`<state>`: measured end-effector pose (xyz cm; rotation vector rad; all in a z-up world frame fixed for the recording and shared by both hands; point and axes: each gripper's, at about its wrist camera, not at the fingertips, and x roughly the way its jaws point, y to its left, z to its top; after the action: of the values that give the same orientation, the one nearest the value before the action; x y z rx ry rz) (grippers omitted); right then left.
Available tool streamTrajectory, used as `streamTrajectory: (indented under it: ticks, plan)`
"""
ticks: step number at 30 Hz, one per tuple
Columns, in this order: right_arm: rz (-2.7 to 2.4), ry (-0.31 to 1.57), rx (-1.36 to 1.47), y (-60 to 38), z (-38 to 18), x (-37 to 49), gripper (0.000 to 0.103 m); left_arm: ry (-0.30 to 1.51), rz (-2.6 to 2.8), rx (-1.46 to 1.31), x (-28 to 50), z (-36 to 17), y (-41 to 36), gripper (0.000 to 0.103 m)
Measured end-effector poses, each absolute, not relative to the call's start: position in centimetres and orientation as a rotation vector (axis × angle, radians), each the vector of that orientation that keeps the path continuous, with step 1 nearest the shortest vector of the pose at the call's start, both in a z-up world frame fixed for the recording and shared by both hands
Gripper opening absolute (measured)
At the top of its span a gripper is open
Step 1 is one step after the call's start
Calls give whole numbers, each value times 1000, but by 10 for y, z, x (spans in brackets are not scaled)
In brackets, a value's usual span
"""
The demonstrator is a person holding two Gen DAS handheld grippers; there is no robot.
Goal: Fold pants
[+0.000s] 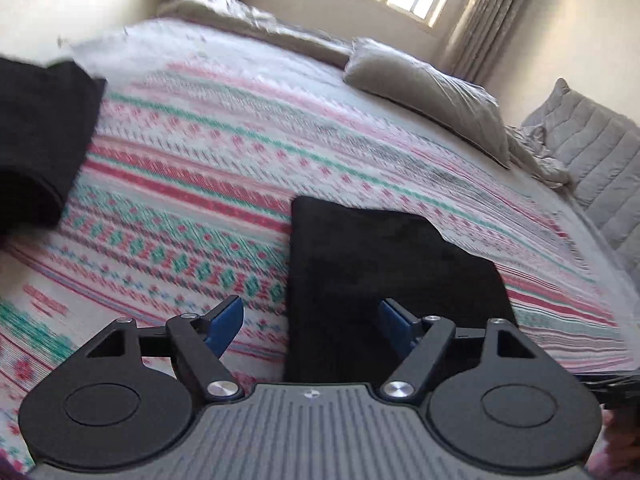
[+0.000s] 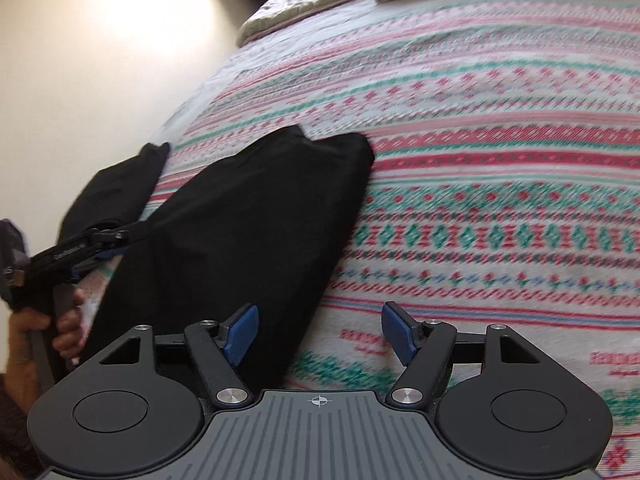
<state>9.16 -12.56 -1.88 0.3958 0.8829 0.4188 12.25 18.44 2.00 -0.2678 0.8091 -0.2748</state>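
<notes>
Black pants point(image 2: 256, 216) lie folded on the patterned blanket point(image 2: 500, 208); right hand-held gripper point(image 2: 318, 332) open above.

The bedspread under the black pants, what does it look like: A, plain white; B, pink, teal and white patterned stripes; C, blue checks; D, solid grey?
B: the bedspread shows bands of pink, teal and white woven pattern all around the black pants.

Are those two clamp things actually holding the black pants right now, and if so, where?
No. The left gripper and the right gripper are both open with nothing pinched. The black pants lie loose on the bedspread.
</notes>
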Motion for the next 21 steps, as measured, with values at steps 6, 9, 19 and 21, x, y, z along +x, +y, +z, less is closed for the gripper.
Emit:
streamTrajectory:
  ticks: [6, 9, 19, 21]
  plan:
    - [486, 891, 535, -119, -33, 102, 69, 910, -362, -461, 132, -5, 197, 74]
    - [484, 863, 625, -118, -41, 110, 69, 926, -414, -554, 135, -11, 201, 65]
    - [394, 819, 789, -132, -54, 117, 21, 957, -477, -787, 137, -26, 196, 30]
    - [361, 809, 794, -143, -49, 116, 19, 963, -491, -781, 140, -25, 178, 29]
